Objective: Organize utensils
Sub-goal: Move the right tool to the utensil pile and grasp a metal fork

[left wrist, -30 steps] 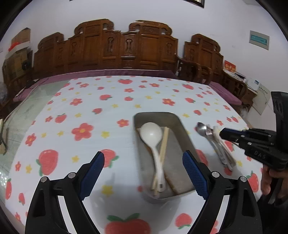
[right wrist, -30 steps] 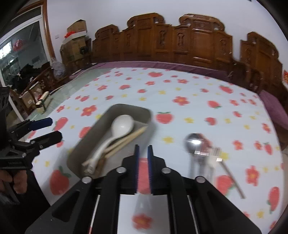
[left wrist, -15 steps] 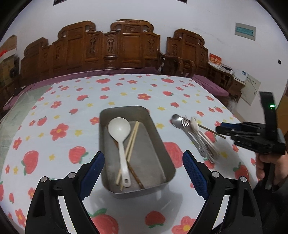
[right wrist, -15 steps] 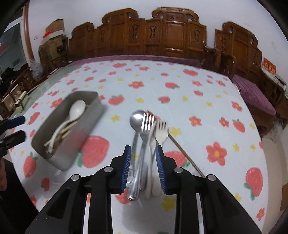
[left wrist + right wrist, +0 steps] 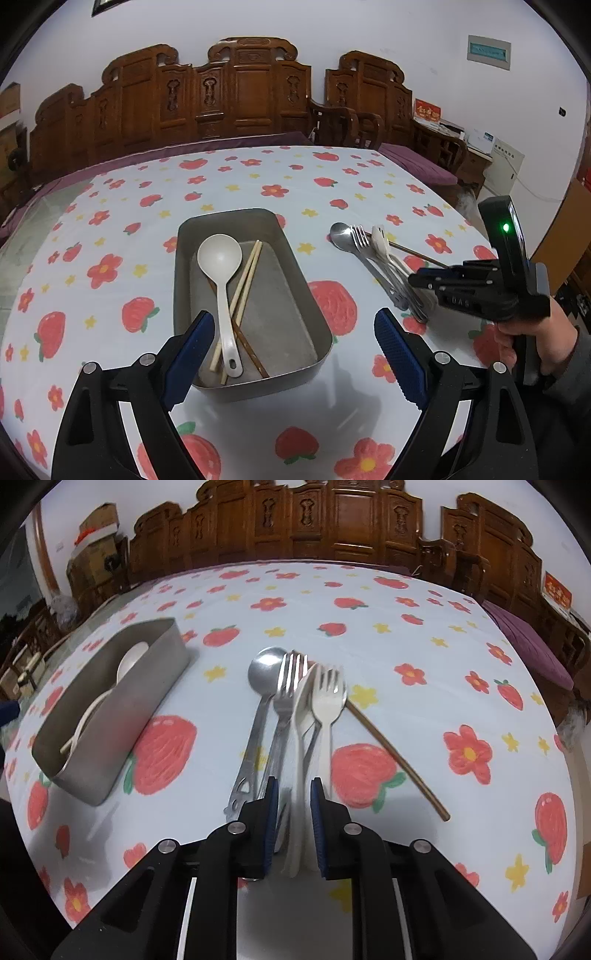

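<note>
A grey metal tray [image 5: 295,258] holds a white ladle [image 5: 220,258] and chopsticks [image 5: 247,277]. My left gripper [image 5: 293,354] is wide open and empty, straddling the tray's near end. Right of the tray lies a pile: a metal spoon [image 5: 264,686], a metal fork [image 5: 286,698], a white plastic knife [image 5: 301,738], a white plastic fork [image 5: 327,705] and a brown chopstick [image 5: 399,760]. My right gripper [image 5: 293,812] is partly open with its fingers on either side of the white utensil handles, not closed on them. The tray [image 5: 122,701] is at its left.
The table carries a white cloth with strawberries and flowers [image 5: 110,266]. Carved wooden chairs [image 5: 240,96] line the far side. The table edge is near on the right [image 5: 569,775].
My right gripper swung from the tray to the utensil pile, opened a little and lowered over the white handles. My left gripper shifted so the tray is centred between its fingers.
</note>
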